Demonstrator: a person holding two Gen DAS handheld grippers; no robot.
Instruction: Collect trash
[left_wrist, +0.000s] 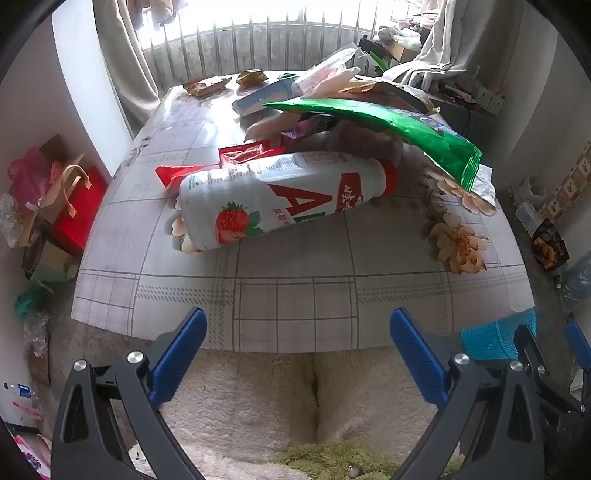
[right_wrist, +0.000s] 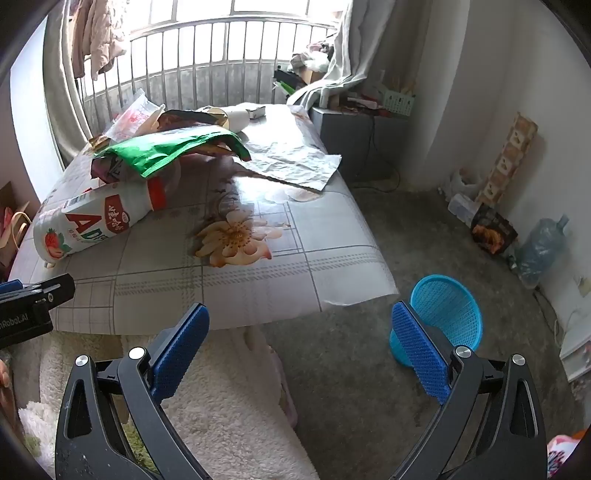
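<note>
Leftmost, the left gripper (left_wrist: 297, 354) hangs with jaws spread and empty short of the bench (left_wrist: 295, 295). Ahead, the strawberry bottle (left_wrist: 280, 199) lies under a green wrapper (left_wrist: 388, 129); grabbing it could topple that pile. Rightward, the right gripper (right_wrist: 299, 350) is likewise spread, beside the blue basket (right_wrist: 448, 314).

Bright barred window (right_wrist: 207, 55), beige curtains (left_wrist: 125, 66), white walls (right_wrist: 480, 92), grey floor (right_wrist: 424, 236), checked tablecloth (left_wrist: 295, 291), perhaps glossy.
</note>
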